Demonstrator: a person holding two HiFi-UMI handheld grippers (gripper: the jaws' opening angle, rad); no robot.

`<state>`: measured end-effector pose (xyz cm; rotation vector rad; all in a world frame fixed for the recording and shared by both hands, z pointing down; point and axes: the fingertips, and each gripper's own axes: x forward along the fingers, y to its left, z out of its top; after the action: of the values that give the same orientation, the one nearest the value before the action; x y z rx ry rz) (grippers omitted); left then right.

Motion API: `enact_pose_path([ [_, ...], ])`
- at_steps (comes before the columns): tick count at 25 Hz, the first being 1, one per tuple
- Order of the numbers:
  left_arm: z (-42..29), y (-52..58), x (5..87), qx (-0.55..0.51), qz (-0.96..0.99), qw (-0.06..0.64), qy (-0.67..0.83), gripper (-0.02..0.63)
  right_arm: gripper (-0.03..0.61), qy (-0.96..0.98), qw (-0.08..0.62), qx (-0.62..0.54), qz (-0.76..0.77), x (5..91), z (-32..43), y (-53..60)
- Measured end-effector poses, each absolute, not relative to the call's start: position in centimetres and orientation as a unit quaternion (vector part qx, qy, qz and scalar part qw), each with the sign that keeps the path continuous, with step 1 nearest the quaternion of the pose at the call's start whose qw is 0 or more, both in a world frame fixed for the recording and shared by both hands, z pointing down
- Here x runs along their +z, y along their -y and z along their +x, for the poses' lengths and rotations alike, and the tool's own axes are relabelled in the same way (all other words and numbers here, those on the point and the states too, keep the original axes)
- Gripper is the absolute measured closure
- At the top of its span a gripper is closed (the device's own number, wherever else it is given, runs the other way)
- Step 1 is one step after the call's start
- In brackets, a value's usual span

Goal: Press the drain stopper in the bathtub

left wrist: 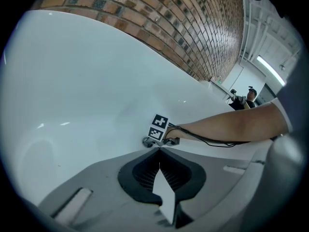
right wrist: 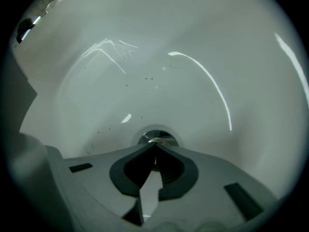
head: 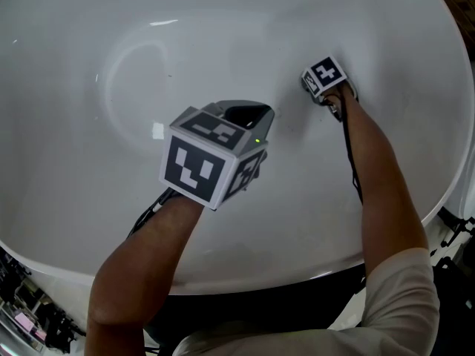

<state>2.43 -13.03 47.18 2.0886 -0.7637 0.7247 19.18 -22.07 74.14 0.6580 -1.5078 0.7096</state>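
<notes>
In the head view, the white bathtub fills nearly the whole frame. Its rim curves along the bottom edge and up the right side. The left gripper is at the centre, raised above the tub floor, with bare white basin all round it. Its marker cube is large in the frame. The right gripper is in the upper right, low in the basin, with a black cable running back along the arm. The only print that shows is the black-and-white square patterns on the two cubes. They carry no readable words.

In the left gripper view, the left gripper has its jaws pressed together with nothing between them. Just past them in the middle of the frame, the right gripper is down at the tub floor. A wide smooth slope of tub wall lies open to the left. A brick wall rises behind the rim in the upper part of the frame.

In the right gripper view, the right gripper also has its jaws closed and empty. The chrome drain stopper sits in the tub floor at the lower centre, right at the jaw tips. Whether the tips touch it cannot be told. Curved wall surrounds it, and dark specks dot the floor beyond.
</notes>
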Motion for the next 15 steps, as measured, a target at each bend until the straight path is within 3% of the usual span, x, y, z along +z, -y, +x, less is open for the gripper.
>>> enact_pose_path([
  [15, 2.2, 13.49, 47.27, 0.28, 0.822, 0.39, 0.306, 0.607, 0.561, 0.651, 0.623, 0.31, 0.305, 73.32, 19.31, 21.92],
])
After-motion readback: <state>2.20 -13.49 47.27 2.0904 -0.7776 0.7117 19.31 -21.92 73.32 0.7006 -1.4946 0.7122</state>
